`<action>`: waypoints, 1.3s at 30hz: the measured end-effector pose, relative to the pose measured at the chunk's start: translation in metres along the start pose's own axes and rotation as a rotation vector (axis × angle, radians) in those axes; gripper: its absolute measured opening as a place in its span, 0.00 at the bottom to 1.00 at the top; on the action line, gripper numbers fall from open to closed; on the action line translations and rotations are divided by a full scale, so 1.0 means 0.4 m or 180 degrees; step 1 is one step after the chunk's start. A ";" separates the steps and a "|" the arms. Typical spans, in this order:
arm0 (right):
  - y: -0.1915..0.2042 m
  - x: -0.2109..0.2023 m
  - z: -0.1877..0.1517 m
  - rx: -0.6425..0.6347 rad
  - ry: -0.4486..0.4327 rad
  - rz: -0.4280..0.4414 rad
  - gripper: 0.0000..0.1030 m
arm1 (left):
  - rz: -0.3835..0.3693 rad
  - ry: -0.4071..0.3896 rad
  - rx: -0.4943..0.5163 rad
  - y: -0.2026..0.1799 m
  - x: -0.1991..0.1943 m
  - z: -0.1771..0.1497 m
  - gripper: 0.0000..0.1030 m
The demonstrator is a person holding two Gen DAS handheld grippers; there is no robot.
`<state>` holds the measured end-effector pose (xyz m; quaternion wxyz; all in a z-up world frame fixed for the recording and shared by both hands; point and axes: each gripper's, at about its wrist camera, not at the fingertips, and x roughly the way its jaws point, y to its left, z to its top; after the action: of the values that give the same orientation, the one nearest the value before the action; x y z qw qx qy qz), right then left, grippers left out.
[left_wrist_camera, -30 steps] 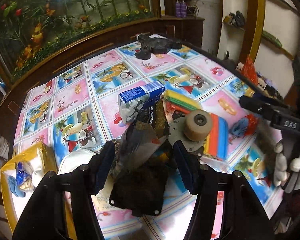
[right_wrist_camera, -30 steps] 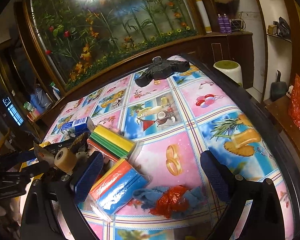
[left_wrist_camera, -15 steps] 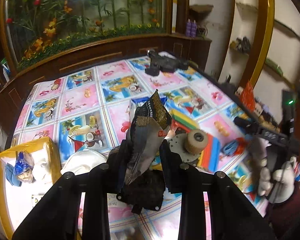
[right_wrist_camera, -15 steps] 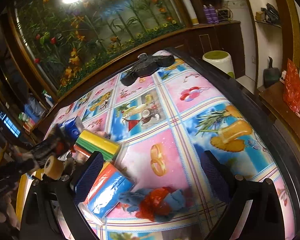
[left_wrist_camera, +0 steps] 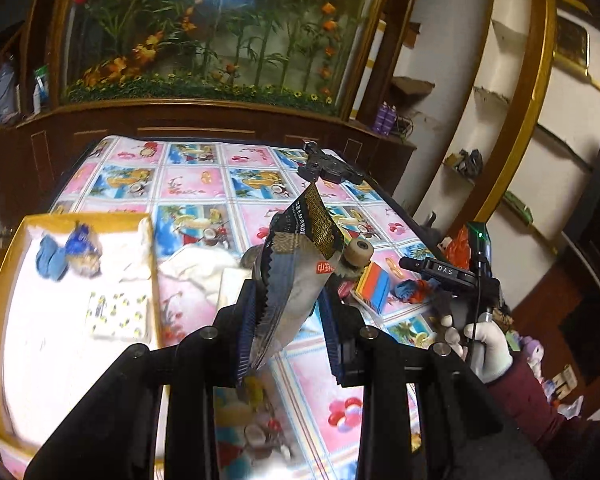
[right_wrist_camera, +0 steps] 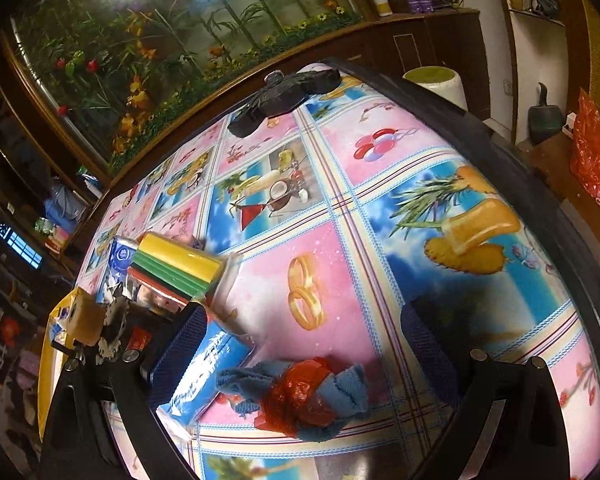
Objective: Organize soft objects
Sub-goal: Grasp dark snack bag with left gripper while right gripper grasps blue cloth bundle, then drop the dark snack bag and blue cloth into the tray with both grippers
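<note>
My left gripper (left_wrist_camera: 290, 314) is shut on a dark foil snack pouch (left_wrist_camera: 300, 264) and holds it upright in the air above the patterned tablecloth (left_wrist_camera: 188, 188). Left of it stands a yellow tray (left_wrist_camera: 150, 224) that holds a blue cloth (left_wrist_camera: 54, 262) and a small white packet (left_wrist_camera: 116, 312). My right gripper (right_wrist_camera: 304, 312) is open and low over the table. A blue cloth bundled with red plastic (right_wrist_camera: 300, 396) lies between its fingers, near their base. The pads are not touching it. A gloved hand (left_wrist_camera: 488, 344) holds that gripper.
Two packs of coloured sponges (right_wrist_camera: 176, 268) (right_wrist_camera: 204, 372) and a blue tissue packet (right_wrist_camera: 120, 256) lie left of the right gripper. A tape roll (left_wrist_camera: 358, 252) sits behind the pouch. A white cloth (left_wrist_camera: 196, 264) lies beside the tray. A black device (right_wrist_camera: 284, 96) rests at the far edge.
My left gripper shut on the pouch, lifted it off the pile and swung left, bringing the yellow tray further into view. The right gripper stayed over the blue cloth and only tilted a little.
</note>
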<state>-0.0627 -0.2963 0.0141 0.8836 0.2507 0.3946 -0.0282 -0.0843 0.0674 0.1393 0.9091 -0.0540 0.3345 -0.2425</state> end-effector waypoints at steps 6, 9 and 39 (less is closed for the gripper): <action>0.029 -0.017 -0.010 -0.0388 0.0329 0.0065 0.96 | 0.0001 -0.0057 -0.0372 0.089 -0.070 -0.054 0.27; 0.051 -0.040 -0.028 -0.0721 0.0448 -0.0116 0.93 | 0.0032 -0.0075 -0.0505 0.133 -0.090 -0.086 0.27; 0.381 -0.238 -0.165 -0.1333 0.0420 0.0641 0.37 | 0.0550 -0.0103 -0.1276 0.454 -0.136 -0.176 0.27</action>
<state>-0.1355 -0.1468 0.1087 0.8870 0.1014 0.4217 0.1588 -0.0913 0.2572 0.0692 0.9028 -0.2086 0.3648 -0.0914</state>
